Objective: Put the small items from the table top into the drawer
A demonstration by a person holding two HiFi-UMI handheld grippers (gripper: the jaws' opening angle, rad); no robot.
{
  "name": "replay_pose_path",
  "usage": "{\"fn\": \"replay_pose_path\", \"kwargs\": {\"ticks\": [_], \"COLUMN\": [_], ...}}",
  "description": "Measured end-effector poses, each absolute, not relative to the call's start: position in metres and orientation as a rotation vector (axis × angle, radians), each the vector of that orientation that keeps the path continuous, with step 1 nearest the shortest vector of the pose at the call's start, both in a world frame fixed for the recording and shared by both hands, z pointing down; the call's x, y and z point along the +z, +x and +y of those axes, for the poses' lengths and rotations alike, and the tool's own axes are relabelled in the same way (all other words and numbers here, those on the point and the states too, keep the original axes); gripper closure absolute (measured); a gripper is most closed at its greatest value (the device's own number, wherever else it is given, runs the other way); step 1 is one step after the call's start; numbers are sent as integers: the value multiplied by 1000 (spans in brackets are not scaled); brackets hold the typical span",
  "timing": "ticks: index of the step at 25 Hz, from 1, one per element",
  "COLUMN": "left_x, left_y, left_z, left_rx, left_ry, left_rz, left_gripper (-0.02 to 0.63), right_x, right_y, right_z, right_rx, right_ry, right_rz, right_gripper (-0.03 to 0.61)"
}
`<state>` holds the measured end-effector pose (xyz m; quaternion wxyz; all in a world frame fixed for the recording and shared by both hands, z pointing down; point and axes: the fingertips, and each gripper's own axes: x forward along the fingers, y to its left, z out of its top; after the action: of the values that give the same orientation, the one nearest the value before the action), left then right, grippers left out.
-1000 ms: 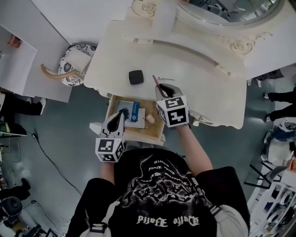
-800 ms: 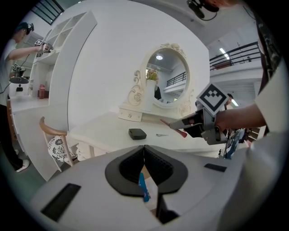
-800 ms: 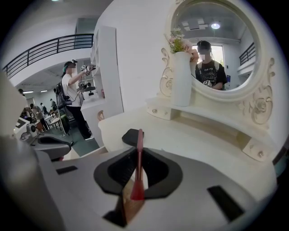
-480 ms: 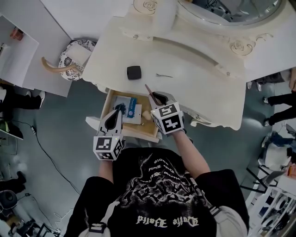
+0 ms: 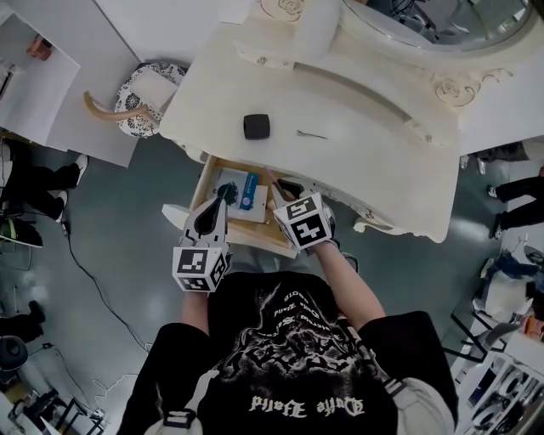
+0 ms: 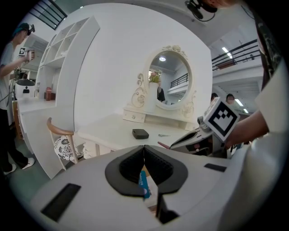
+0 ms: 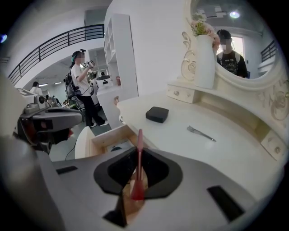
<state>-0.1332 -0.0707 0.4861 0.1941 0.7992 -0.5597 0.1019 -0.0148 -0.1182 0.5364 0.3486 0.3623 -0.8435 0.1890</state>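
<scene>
My right gripper (image 5: 280, 186) is shut on a thin red stick (image 7: 138, 168) and hangs over the right part of the open wooden drawer (image 5: 206, 177); the stick (image 5: 270, 178) pokes out past its jaws. To its left, over the drawer's near side, my left gripper (image 5: 223, 197) is shut with nothing between its pads (image 6: 135, 163). A blue and white packet (image 5: 242, 192) lies in the drawer. On the cream table top (image 5: 365, 157) rest a small black box (image 5: 257, 126) and a thin metal hair clip (image 5: 312, 134). The box (image 7: 157, 114) and the clip (image 7: 201, 133) also show ahead of the right gripper.
An oval mirror (image 5: 442, 21) with a carved shelf stands at the table's back. A chair with a patterned seat (image 5: 136, 98) is left of the table. White shelving (image 7: 122, 49) lines the wall, and several people stand in the room beyond.
My right gripper has come back from the table's front edge and down over the drawer's right part, the red stick still in it. The left gripper has stayed put.
</scene>
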Motion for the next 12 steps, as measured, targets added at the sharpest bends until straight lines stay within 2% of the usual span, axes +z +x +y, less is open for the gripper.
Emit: {"fn": "replay_pose_path", "kwargs": {"ticks": [12], "left_x": [494], "left_y": [-153], "left_z": [-62], "left_rx": [300], "left_ry": [2202], "left_rz": [-1582], "left_gripper": [598], "right_x": [582], "right_y": [-25], "right_z": [-108], "right_rx": [553], "right_ry": [883], "right_rz": [-2099], "right_gripper": [528]}}
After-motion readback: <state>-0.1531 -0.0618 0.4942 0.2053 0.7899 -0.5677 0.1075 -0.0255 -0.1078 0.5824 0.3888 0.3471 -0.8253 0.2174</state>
